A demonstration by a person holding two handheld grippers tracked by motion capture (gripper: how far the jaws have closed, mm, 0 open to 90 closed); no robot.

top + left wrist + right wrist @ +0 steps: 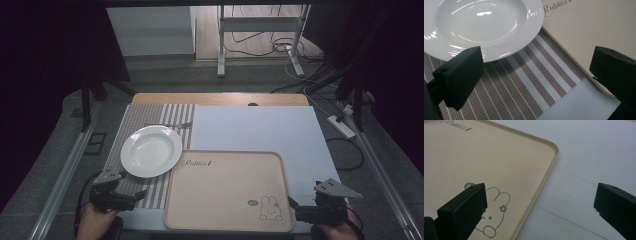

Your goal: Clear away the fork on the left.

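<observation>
High view: I am holding my left gripper (141, 193) just below the plate (151, 150) and my right gripper (291, 202) right of the tray (227, 190), both gaping, gripping nothing.

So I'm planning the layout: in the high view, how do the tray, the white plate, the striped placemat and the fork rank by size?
1. Tray, largest.
2. Striped placemat, clearly smaller than the tray; the plate and tray cover parts of it.
3. White plate.
4. Fork, smallest, a thin sliver beyond the plate.
</observation>
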